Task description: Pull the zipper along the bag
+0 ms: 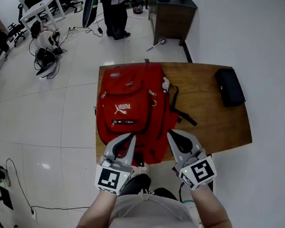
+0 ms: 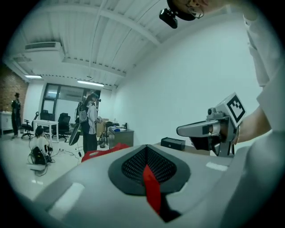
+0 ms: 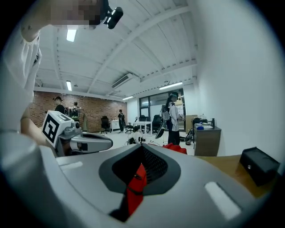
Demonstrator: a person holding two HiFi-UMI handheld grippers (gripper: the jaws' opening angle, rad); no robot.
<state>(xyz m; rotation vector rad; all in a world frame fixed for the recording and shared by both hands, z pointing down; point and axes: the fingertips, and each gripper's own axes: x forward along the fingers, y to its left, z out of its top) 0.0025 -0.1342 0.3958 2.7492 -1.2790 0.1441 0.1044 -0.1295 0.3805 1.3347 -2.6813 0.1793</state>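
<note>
Lying on wooden surface, red backpack, left gripper and right gripper at its near edge, jaws of each clamped on its red fabric

Two matching hand-held tools, the left tool and the right tool, each have a smooth pale grey shell tapering to rounded jaws lined with black ribbed pads. A white cube printed with black square markers sits at each base, beside small green lights. The person wears a light beige top with a drawstring
</note>
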